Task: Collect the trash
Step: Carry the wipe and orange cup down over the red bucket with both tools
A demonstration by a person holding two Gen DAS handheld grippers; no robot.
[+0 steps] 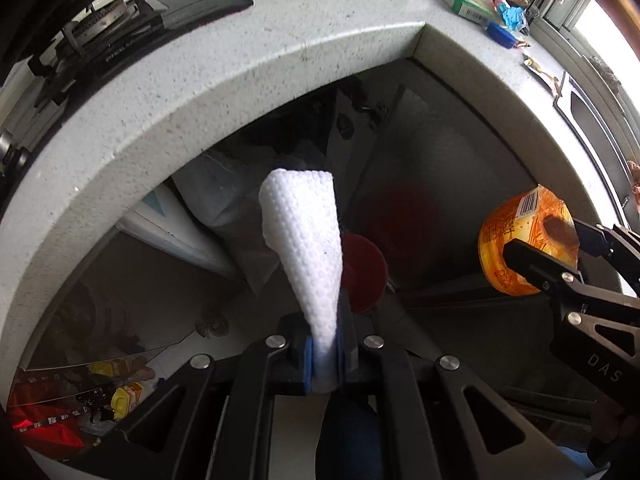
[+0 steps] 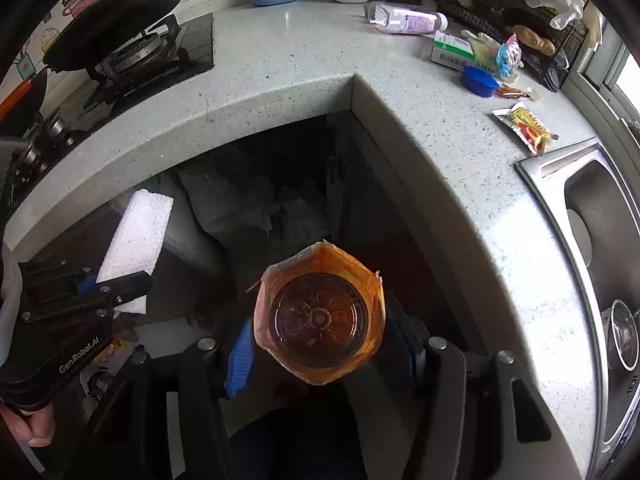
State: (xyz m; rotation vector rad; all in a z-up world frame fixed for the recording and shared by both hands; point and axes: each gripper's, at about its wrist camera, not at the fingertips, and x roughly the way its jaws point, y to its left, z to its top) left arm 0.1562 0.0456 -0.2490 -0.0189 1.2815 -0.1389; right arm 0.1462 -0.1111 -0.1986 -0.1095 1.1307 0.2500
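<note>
Below the counter [image 2: 304, 92] corner, the dark recess in mid-frame is too dim for me to name what lies there; I make out only pale crumpled plastic [image 2: 236, 204]. The bottle [image 2: 320, 320] in my right hand-held gripper [image 2: 326, 354] shows me just its base, hiding its neck. In the left wrist view, the white cloth [image 1: 308, 248] covers most of a red round thing [image 1: 366, 268]. The sink [image 2: 592, 216] runs off the right edge. The clutter [image 1: 80, 400] at lower left is blurred.
</note>
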